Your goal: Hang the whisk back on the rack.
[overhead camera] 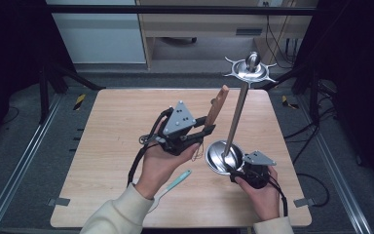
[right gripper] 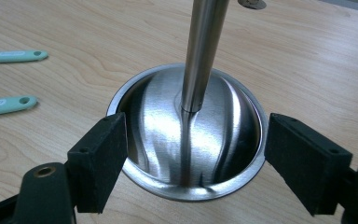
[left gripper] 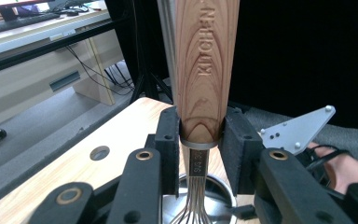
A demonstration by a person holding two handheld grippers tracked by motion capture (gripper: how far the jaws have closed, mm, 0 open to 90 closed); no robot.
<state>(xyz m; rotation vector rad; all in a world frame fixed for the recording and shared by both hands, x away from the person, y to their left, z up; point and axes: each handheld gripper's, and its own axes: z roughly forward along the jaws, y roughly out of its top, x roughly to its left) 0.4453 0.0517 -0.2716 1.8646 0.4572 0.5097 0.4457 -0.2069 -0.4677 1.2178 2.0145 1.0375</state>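
Note:
My left gripper (overhead camera: 208,126) is shut on the lower end of a whisk's wooden handle (overhead camera: 217,105), embossed "KITCHEN" (left gripper: 204,56). The handle tilts up and away, and the thin wire loops (left gripper: 192,205) hang back toward the hand. A steel utensil stand has a round domed base (overhead camera: 219,157) on the table, a tall pole (overhead camera: 237,114) and a hooked top disc (overhead camera: 251,69). My right gripper (overhead camera: 234,168) is open, with its jaws on either side of the base (right gripper: 191,135) near its front rim. I cannot tell whether the pads touch the rim.
Two mint-green utensil handles (right gripper: 10,56) (right gripper: 4,105) lie on the wooden table (overhead camera: 117,146); one of them (overhead camera: 177,180) lies beside the left forearm. Dark frame posts and rails surround the table, and cables run along the floor on the right.

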